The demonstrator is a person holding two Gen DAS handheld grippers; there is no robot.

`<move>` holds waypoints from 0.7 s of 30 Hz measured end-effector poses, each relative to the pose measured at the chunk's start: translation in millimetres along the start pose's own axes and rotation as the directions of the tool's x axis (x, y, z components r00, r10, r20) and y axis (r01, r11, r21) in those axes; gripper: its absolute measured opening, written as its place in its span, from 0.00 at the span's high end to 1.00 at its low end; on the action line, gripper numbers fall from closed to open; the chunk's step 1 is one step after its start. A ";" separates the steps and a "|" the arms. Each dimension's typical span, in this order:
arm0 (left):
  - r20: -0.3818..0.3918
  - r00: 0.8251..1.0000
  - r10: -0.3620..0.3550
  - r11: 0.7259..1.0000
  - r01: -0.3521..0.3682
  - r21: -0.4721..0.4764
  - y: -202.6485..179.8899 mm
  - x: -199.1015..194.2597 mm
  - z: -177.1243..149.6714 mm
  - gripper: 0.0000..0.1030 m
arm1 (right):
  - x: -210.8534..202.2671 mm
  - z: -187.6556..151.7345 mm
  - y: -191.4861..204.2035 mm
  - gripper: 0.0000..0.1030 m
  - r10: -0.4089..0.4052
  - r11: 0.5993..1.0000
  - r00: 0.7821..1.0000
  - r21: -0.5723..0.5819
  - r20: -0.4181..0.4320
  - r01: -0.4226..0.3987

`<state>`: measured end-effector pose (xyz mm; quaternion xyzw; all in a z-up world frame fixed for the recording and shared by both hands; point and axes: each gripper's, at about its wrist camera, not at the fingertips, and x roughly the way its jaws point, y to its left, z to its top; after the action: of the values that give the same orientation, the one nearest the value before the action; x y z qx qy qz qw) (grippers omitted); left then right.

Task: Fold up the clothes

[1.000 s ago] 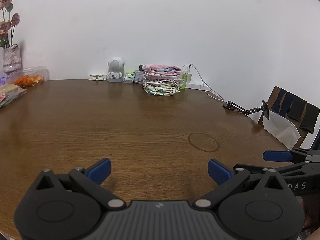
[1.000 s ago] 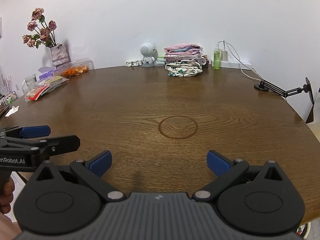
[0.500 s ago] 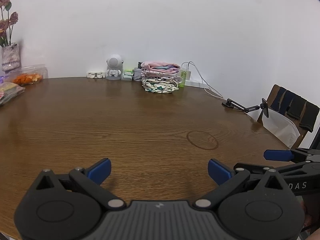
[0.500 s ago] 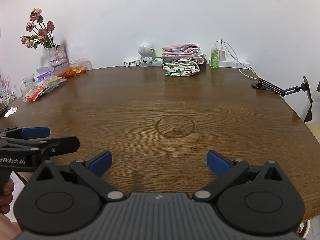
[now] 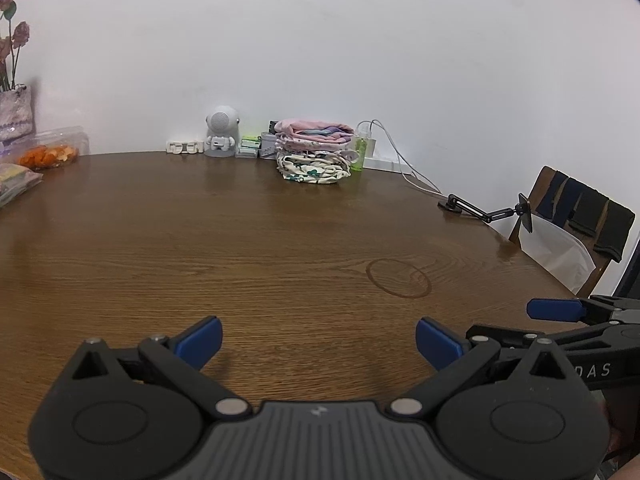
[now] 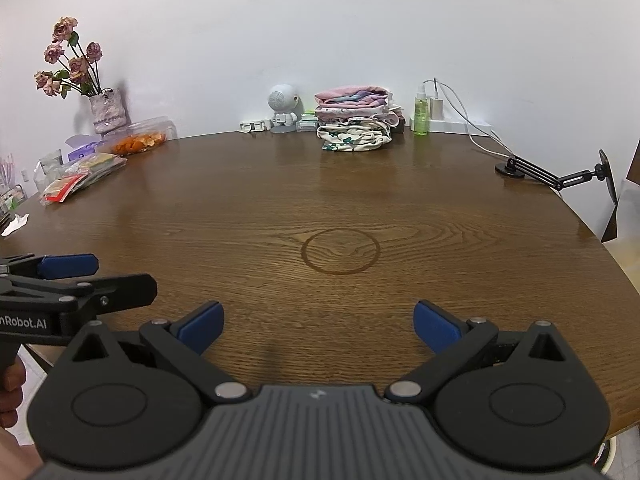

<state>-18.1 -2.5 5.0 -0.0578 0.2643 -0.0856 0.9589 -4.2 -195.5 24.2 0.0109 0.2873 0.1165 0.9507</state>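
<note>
A stack of folded clothes (image 5: 314,152), pink on top and a floral cream piece at the bottom, sits at the far edge of the round wooden table (image 5: 240,248); it also shows in the right wrist view (image 6: 354,124). My left gripper (image 5: 319,342) is open and empty above the near table edge. My right gripper (image 6: 319,326) is open and empty beside it. The right gripper shows at the right of the left wrist view (image 5: 556,310). The left gripper shows at the left of the right wrist view (image 6: 68,266).
At the back stand a small white robot figure (image 6: 283,108), a green bottle (image 6: 420,114) and a charger with cable (image 6: 460,116). A vase of flowers (image 6: 106,108) and snack packets (image 6: 80,176) lie left. A black phone arm (image 6: 540,174) and a chair (image 5: 576,220) are right.
Both views have shifted slightly, so the clothes stack sits a little further left in each. Both grippers stay open and empty.
</note>
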 end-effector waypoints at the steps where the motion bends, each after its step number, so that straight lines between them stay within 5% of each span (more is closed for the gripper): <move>1: 0.000 1.000 -0.001 1.000 0.001 0.000 0.1 0.0 0.0 0.00 | 0.3 0.1 0.0 0.00 -0.001 1.000 1.000 0.000 0.000 0.001; 21: -0.006 1.000 0.002 1.000 -0.002 -0.007 -1.5 2.1 0.3 0.00 | 4.8 -2.7 0.5 0.00 -0.001 1.000 1.000 -0.003 -0.013 0.001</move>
<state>-16.4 -4.3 4.4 -0.0606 0.2674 -0.0841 0.9580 -1.9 -194.1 19.4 0.0085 0.2931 0.1167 0.9489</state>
